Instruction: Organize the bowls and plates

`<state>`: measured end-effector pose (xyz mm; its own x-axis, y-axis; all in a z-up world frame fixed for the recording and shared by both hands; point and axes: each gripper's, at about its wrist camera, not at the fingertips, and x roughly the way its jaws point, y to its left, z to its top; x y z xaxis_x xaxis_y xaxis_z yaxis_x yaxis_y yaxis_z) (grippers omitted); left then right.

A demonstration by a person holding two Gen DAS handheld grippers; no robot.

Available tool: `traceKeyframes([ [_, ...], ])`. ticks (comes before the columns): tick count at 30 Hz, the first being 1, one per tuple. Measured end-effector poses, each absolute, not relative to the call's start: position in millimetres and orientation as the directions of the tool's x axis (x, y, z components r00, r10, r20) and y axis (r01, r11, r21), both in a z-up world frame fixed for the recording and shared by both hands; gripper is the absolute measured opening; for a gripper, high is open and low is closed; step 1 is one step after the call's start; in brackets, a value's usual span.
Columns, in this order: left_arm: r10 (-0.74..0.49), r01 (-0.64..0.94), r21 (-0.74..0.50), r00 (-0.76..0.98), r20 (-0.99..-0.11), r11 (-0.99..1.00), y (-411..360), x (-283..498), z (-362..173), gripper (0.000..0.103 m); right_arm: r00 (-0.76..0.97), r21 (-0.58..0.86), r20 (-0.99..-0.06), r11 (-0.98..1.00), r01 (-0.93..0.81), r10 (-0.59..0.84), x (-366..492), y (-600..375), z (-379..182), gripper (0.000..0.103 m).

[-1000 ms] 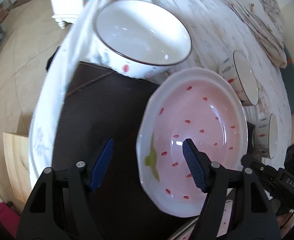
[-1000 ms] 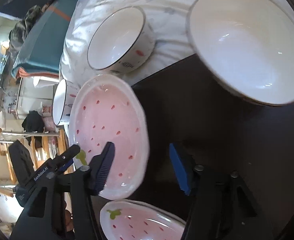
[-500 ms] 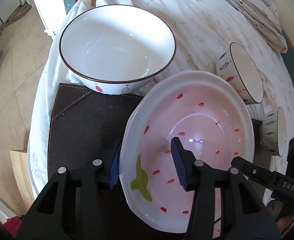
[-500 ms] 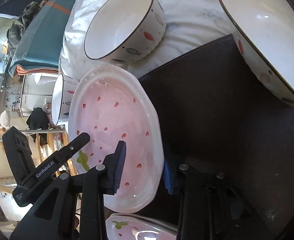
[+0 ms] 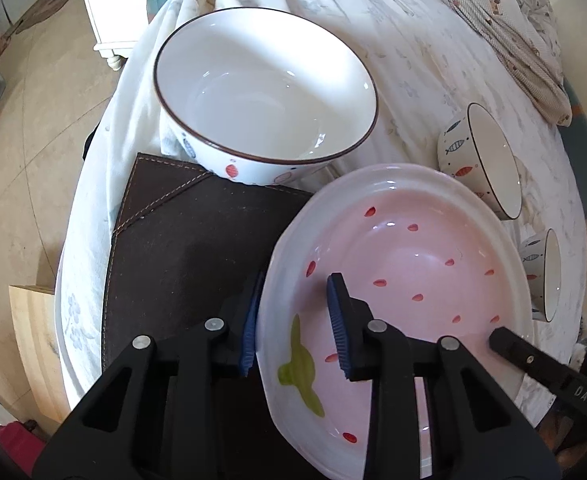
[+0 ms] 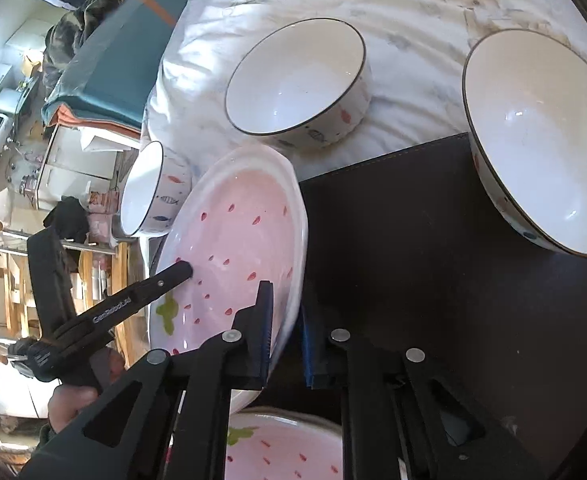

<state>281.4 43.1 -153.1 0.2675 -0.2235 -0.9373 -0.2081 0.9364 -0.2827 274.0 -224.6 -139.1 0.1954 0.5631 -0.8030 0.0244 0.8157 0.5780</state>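
Observation:
A pink strawberry-print plate (image 5: 413, 260) hangs tilted over the dark brown mat (image 5: 181, 248), held from two sides. My left gripper (image 5: 295, 284) straddles the plate's left rim. Its jaws are closing, one blue pad against the outer wall and the other on the pink inside. In the right wrist view my right gripper (image 6: 287, 300) is shut on the opposite rim of the same plate (image 6: 237, 216). A second strawberry plate (image 6: 285, 456) lies below it. A large white bowl (image 5: 265, 92) stands at the mat's far edge.
A medium fish-print bowl (image 6: 297, 76) and a small one (image 6: 145, 188) sit on the white bedding (image 6: 393, 8) beyond the plate. A hand (image 6: 73, 400) holds the left gripper's handle. Floor drops off left of the mat (image 5: 25, 184). Shelves and clutter (image 6: 13, 120) stand beyond the bed.
Both grippers stood open astride the plate's rim and have since closed onto it. The plate now sits higher and more tilted over the mat.

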Motion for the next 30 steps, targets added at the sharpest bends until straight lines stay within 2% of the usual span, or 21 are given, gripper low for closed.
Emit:
traceKeyframes([
  [15,-0.256,-0.168,-0.313,0.293,-0.921,0.935,33.6,260.0,-129.4,0.026,0.237,0.549,-0.809,0.835,-0.022,0.538,254.6,-227.7,-121.6,0.014],
  [30,-0.267,-0.046,-0.292,0.284,-0.921,0.955,-4.7,205.1,-103.1,0.026,0.261,0.513,-0.821,0.857,-0.055,0.508,200.0,-253.6,-95.7,0.014],
])
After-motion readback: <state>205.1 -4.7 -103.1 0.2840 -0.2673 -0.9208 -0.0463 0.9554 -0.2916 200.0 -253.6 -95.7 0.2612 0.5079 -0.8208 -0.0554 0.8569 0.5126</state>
